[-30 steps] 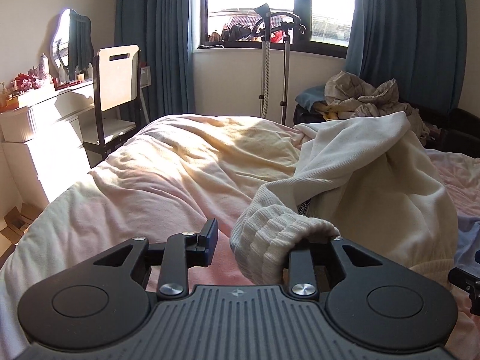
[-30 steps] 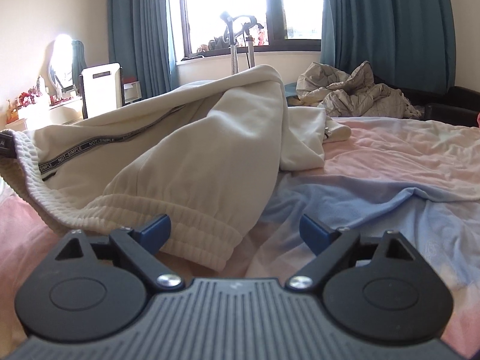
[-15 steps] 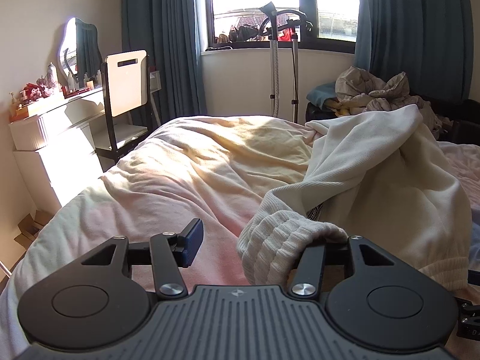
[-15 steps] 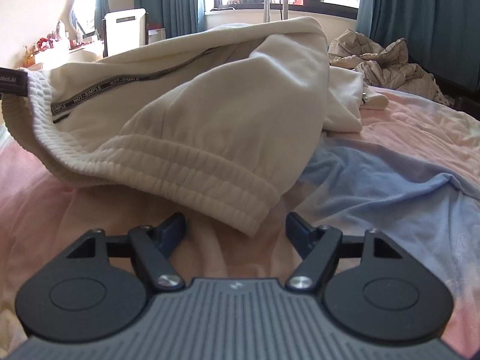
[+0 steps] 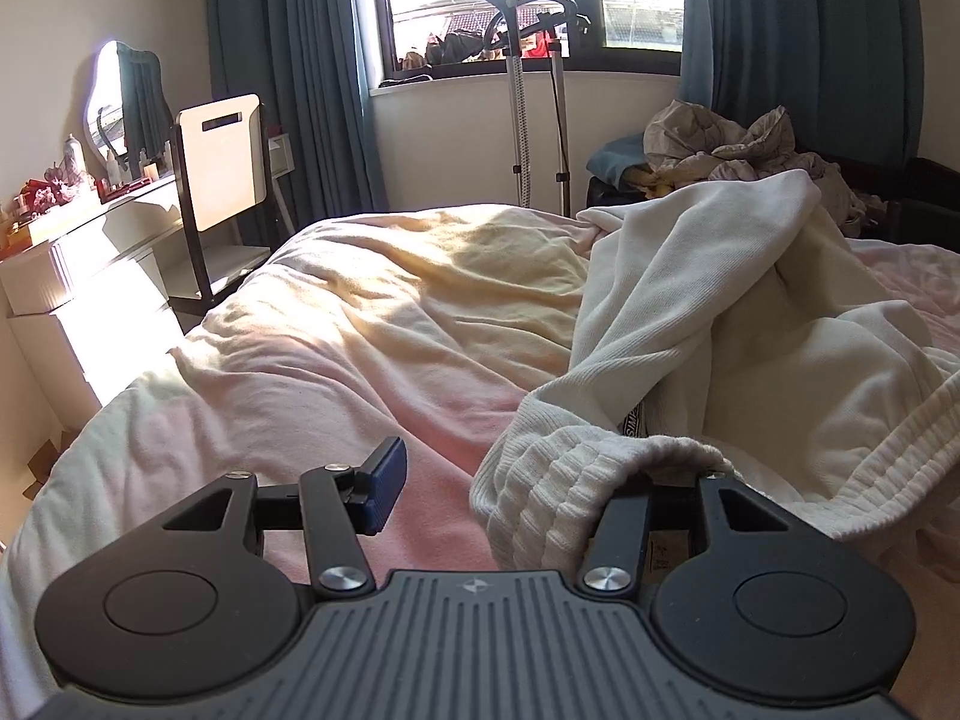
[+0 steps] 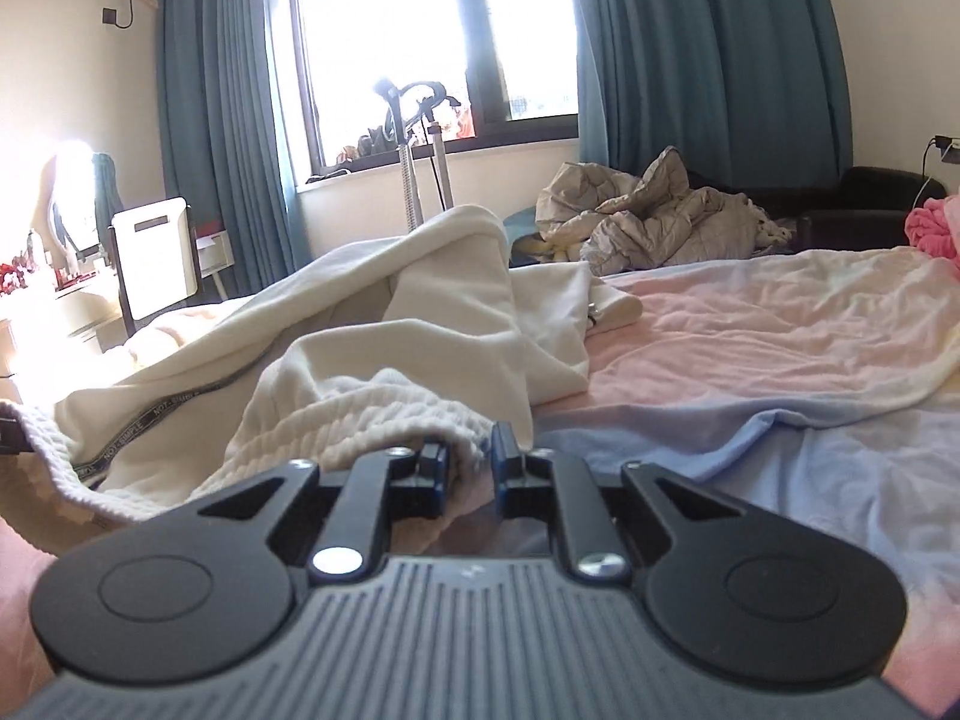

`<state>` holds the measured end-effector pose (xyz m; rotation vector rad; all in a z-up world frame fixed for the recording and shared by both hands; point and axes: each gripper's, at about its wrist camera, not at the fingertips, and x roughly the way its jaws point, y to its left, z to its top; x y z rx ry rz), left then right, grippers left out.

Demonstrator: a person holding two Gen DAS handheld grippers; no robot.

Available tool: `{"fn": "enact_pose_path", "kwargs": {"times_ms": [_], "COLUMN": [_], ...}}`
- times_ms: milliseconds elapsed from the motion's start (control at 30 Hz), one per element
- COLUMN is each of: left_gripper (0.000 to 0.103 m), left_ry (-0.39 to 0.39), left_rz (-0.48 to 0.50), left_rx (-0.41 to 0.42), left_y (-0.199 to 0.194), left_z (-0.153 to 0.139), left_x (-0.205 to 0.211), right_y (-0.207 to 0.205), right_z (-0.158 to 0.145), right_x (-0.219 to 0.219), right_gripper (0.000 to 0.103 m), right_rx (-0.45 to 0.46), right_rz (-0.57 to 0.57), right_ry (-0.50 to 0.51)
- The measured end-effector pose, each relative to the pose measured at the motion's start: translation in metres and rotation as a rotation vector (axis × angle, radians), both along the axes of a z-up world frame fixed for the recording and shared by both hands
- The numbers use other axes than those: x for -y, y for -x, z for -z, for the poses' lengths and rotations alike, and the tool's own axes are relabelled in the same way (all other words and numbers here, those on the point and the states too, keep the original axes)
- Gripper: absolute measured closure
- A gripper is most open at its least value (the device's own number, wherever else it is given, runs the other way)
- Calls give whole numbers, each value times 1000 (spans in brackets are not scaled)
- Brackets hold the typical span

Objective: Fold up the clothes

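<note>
A cream sweatshirt (image 5: 750, 312) with ribbed hems lies rumpled on the bed; it also shows in the right wrist view (image 6: 432, 312). My left gripper (image 5: 528, 480) is open: its left pad stands free, and the ribbed hem (image 5: 576, 480) is draped over the right finger, hiding it. My right gripper (image 6: 470, 468) is nearly closed, its jaws pinching another part of the ribbed hem (image 6: 372, 414), low over the bed. A black taped trim (image 6: 138, 426) runs inside the garment.
The bed has a pink, cream and blue cover (image 6: 750, 360). A grey crumpled quilt (image 6: 660, 228) lies beyond the bed. A chair (image 5: 219, 168) and white dresser (image 5: 78, 264) stand left. A garment steamer stand (image 5: 534, 90) is by the window.
My right gripper moved forward onto the sweatshirt's hem and closed on it. The garment's near edge is bunched up. My left gripper stayed open with the hem over its right finger.
</note>
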<state>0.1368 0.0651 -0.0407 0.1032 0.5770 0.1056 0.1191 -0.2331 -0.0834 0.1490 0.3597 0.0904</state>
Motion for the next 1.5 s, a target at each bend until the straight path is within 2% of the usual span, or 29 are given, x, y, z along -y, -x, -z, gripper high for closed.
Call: {"fn": "enact_pose_path", "kwargs": {"times_ms": [67, 133, 233, 333, 467, 533, 567, 600, 633, 700, 767, 1033, 1200, 1300, 1400, 1500], "left_gripper": [47, 47, 47, 47, 48, 52, 58, 68, 74, 88, 92, 94, 94, 94, 94, 94], "left_ry": [-8, -15, -29, -44, -39, -36, -41, -47, -53, -17, 5, 75, 119, 124, 114, 119], "left_rz": [16, 29, 45, 45, 24, 9, 4, -1, -5, -9, -17, -56, -73, -83, -104, -140], "left_rx": [-9, -19, -29, -18, -9, -2, -1, 0, 0, -9, 16, 140, 219, 255, 266, 230], "left_y": [0, 0, 1, 1, -3, -6, -9, -11, -14, -21, -26, -44, -63, -75, -92, -116], "left_z": [4, 9, 15, 18, 23, 25, 27, 29, 31, 30, 15, -58, -118, -143, -155, -142], "left_x": [5, 11, 17, 20, 16, 15, 14, 14, 14, 10, 5, -15, -45, -73, -106, -150], "right_y": [-10, -22, -32, -33, -25, -22, -22, -21, -20, -18, -14, 22, 45, 54, 54, 43], "right_z": [10, 23, 42, 40, 36, 32, 31, 30, 29, 29, 26, 0, -23, -36, -47, -55], "right_x": [-1, -3, 4, 3, -6, -8, -8, -8, -7, -4, 0, 0, -32, -64, -107, -159], "right_gripper": [88, 88, 88, 88, 87, 87, 88, 88, 89, 91, 92, 92, 92, 92, 92, 92], "right_rx": [-63, -172, -263, -257, -154, -111, -99, -86, -93, -110, -116, -104, -47, -16, 2, -4], "right_rz": [8, 10, -6, -24, -15, -14, -11, -9, -4, 7, 17, -2, -153, -283, -397, -515], "right_ry": [27, 76, 25, 16, 69, 81, 82, 84, 75, 55, 19, -194, -290, -341, -365, -352]}}
